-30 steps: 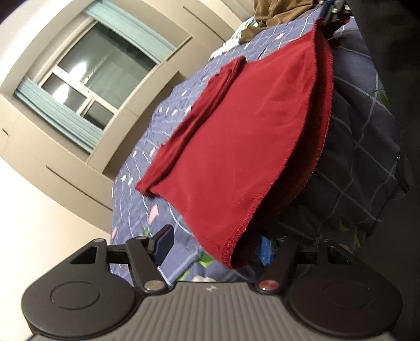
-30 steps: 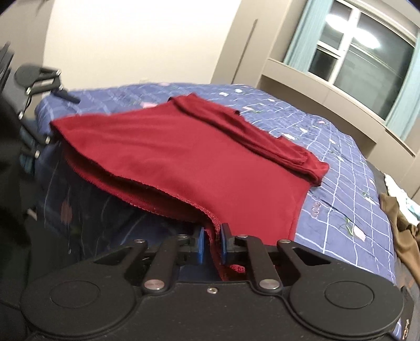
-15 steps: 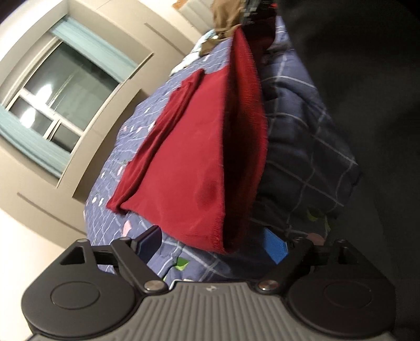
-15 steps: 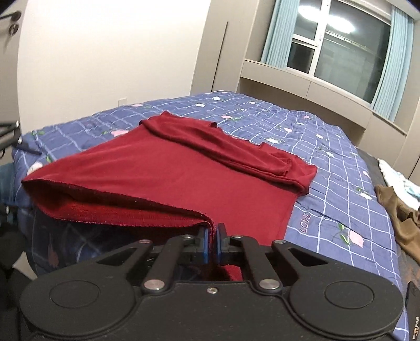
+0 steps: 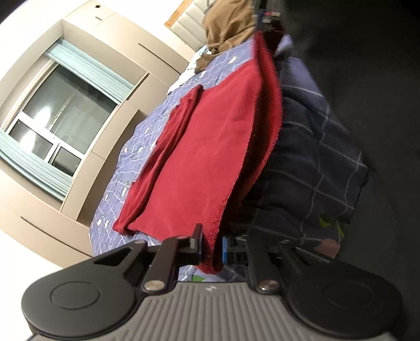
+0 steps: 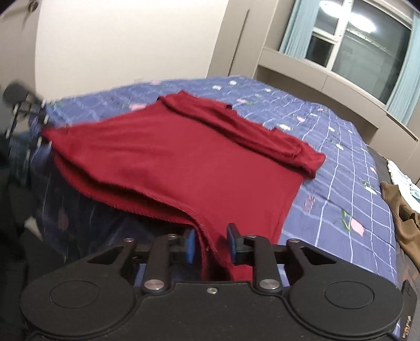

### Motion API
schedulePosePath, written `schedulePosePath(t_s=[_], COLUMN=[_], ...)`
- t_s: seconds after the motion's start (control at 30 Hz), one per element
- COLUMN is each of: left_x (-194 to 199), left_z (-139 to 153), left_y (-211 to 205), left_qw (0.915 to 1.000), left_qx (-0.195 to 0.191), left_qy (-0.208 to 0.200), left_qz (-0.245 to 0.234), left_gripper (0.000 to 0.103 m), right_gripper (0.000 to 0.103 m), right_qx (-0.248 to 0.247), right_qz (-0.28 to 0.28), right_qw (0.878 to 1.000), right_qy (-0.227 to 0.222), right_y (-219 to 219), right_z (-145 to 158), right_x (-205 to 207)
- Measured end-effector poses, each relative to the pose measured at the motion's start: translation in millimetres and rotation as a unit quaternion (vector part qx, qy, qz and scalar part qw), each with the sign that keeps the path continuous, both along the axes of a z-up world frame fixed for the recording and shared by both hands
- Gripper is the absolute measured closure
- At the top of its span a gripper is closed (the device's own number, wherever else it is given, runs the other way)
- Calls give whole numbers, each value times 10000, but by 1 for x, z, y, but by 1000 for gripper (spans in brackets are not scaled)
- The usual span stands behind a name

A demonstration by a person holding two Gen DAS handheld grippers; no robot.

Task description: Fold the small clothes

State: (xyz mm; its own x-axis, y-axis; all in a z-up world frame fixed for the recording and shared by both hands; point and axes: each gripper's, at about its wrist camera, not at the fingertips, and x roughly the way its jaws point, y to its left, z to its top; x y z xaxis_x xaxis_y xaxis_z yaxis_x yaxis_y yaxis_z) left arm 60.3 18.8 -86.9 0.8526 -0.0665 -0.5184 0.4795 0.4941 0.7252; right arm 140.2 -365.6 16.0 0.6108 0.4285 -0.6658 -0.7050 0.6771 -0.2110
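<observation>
A dark red garment [image 5: 207,147] lies on the blue checked bed cover [image 5: 126,168], its sleeves folded in along the far side. My left gripper [image 5: 211,246] is shut on one near hem corner. My right gripper [image 6: 210,245] stands open around the other near hem corner, which drapes between its jaws; the garment [image 6: 189,160] spreads ahead of it. The left gripper also shows in the right wrist view [image 6: 29,115] at the far left, blurred. The right gripper shows at the top of the left wrist view [image 5: 265,15].
A brown garment [image 6: 404,217] and pale clothes [image 6: 401,175] lie on the bed at the right. The bed cover [image 6: 341,183] hangs over the near bed edge. A window [image 6: 359,34] and beige cabinets stand behind the bed.
My left gripper has shut on the hem corner it was open beside. My right gripper has opened; its corner now hangs loose between the jaws.
</observation>
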Motion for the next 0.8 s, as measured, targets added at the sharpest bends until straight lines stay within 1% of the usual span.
schedulePosePath(t_s=[0.07,0.2,0.3,0.33,0.37,0.4,0.43,0.53,0.57,0.63,0.7,0.73,0.8], left_x=[4,17,23,24,22,24,29,34,32,46,60,70,93], left_z=[7,18,25,29,31,34,37,47,54,68,84,94,114], left_y=[4,9,11,12,10,11,13,14,16,18,20,22,30], left_qw=[9998,9982,9961,9952,9944,9935,9925,9893,9876,9828,9754,9705,9572], left_qx=[-154,-462,-690,-770,-833,-902,-966,-1147,-1231,-1421,-1691,-1870,-2307], left_qy=[-28,1,65,92,111,133,158,168,164,146,147,162,236], left_qz=[115,371,545,596,636,681,730,884,960,1173,1410,1515,1733], left_gripper=[91,92,92,92,92,92,92,92,92,93,92,92,92], right_gripper=[69,64,64,70,86,94,97,98,98,98,98,98,98], right_qx=[-251,-828,-967,-985,-986,-965,-936,-712,-634,-512,-376,-332,-304], right_qz=[149,443,546,568,552,518,476,375,322,231,131,90,31], right_qw=[9996,9956,9937,9933,9933,9937,9940,9960,9965,9969,9968,9964,9954], right_qy=[15,-29,-177,-197,-220,-247,-293,-387,-442,-553,-690,-773,-910], right_y=[-2,0,0,0,0,-1,-1,-2,-3,-3,-2,0,5], right_z=[-6,-24,-31,-31,-30,-27,-24,-9,-2,11,25,32,44], right_x=[-7,-19,-23,-22,-21,-19,-16,-4,2,17,35,46,70])
